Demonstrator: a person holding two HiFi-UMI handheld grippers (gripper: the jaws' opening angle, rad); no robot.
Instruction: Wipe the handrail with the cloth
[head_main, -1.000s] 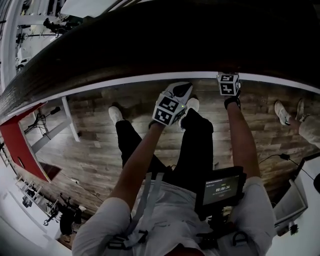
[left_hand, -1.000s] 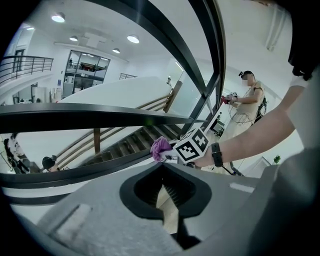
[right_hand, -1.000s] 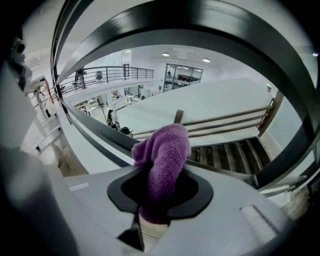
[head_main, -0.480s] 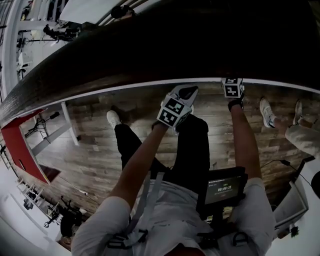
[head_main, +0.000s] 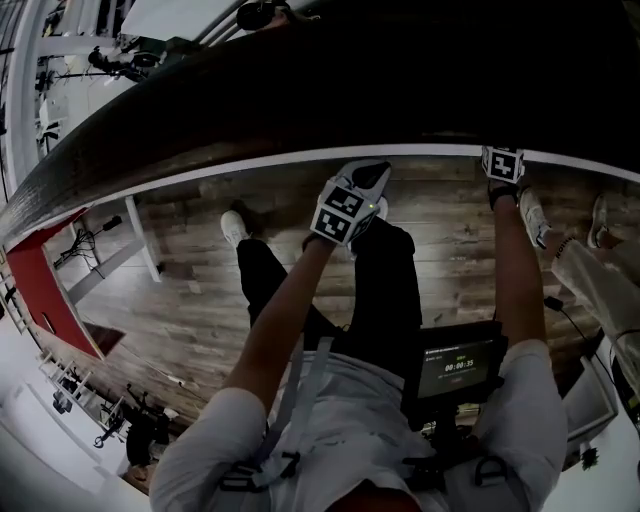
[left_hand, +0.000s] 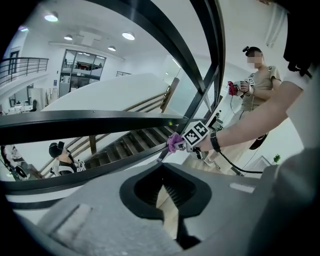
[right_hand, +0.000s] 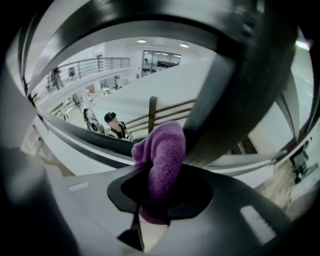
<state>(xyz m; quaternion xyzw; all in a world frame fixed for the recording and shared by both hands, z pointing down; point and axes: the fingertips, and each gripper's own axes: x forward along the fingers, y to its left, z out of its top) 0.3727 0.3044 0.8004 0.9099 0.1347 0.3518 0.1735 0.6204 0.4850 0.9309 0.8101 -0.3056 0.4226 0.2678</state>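
Purple cloth at the handrail, wiping stroke in hand.

The right tongs (head_main: 503, 165) clamp the purple cloth (right_hand: 162, 155), seemingly against the dark handrail (head_main: 300, 110). The left tongs (head_main: 348, 208) are closed on nothing, just below the rail. The stroke calls for a flat cloth, steady pressure and an even slide along the rail. No brand is legible, and the chest screen (head_main: 460, 368) shows digits too small to trust.

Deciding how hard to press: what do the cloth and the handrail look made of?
Cloth: purple with a fuzzy, plush nap, so likely microfibre or terry. Handrail: probably dark-stained wood, judging by its streaky grain, with a low-sheen finish. The coating can't be told.
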